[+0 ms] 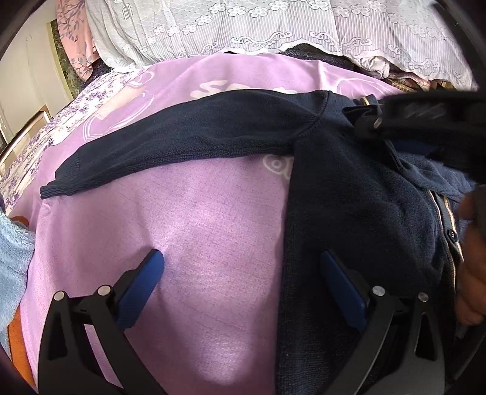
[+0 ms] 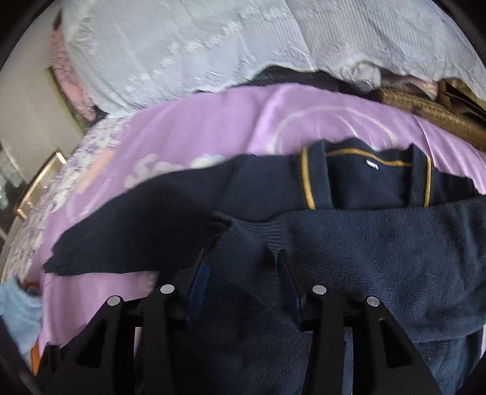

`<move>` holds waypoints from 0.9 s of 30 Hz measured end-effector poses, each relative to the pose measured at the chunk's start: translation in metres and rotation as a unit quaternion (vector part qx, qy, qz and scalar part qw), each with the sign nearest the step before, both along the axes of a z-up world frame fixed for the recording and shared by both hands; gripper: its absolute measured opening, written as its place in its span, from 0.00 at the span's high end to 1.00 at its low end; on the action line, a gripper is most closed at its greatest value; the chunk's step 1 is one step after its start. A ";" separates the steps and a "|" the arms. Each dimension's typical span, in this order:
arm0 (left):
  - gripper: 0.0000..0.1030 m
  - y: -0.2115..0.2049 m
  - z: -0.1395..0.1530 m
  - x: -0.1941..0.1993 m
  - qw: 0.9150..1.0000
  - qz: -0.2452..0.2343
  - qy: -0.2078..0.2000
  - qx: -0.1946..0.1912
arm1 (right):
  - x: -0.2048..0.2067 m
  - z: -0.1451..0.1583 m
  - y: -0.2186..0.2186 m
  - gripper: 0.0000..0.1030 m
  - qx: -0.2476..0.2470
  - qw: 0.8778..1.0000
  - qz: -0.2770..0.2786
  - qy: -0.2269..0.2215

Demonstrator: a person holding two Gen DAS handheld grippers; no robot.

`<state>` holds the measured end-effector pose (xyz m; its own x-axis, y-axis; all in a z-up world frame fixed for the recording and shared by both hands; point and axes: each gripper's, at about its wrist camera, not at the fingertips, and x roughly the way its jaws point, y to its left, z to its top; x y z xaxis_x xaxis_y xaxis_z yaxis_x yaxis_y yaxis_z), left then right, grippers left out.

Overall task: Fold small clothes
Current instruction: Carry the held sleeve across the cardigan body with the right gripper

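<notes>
A small navy knit cardigan (image 1: 349,188) lies on a lilac sheet (image 1: 188,231), its left sleeve (image 1: 170,145) stretched out to the left. My left gripper (image 1: 240,267) is open and empty, one finger over the sheet, the other over the cardigan's body edge. In the right wrist view the cardigan's yellow-trimmed collar (image 2: 367,176) faces up. My right gripper (image 2: 243,258) is shut on the right sleeve's cuff (image 2: 243,240), which is drawn across the chest. The right gripper also shows in the left wrist view (image 1: 376,121), near the collar.
White lace bedding (image 1: 273,27) is piled along the back. A light blue fleece item (image 1: 12,261) lies at the left edge. A woven basket (image 2: 434,118) sits at the back right. A floral sheet (image 1: 60,121) covers the far left.
</notes>
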<state>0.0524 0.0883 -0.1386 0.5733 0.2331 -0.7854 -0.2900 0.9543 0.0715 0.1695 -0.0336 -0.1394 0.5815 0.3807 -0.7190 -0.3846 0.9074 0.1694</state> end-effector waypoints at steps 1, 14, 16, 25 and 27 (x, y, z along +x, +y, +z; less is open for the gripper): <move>0.04 0.000 0.000 0.000 1.000 0.000 0.000 0.000 | -0.006 0.007 -0.003 0.55 0.007 1.000 0.007 -0.012; 0.04 0.001 0.000 0.000 1.000 0.000 0.000 -0.002 | 0.012 -0.023 -0.030 0.86 -0.009 0.996 -0.070 0.054; 0.04 0.002 0.000 0.000 1.000 -0.002 0.001 -0.003 | 0.011 -0.020 -0.031 0.85 -0.006 0.995 -0.072 0.062; 0.04 0.073 0.028 0.005 0.986 -0.010 -0.006 -0.168 | 0.001 -0.019 -0.042 0.80 0.007 0.997 -0.044 0.069; 0.04 0.104 0.028 0.007 0.978 0.004 -0.014 -0.210 | -0.003 -0.014 -0.049 0.80 0.031 0.995 -0.051 0.077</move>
<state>0.0592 0.1924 -0.1109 0.5959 -0.1018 -0.7966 -0.2937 0.8956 -0.3342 0.1668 -0.0827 -0.1537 0.5037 0.3711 -0.7801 -0.2554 0.9266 0.2759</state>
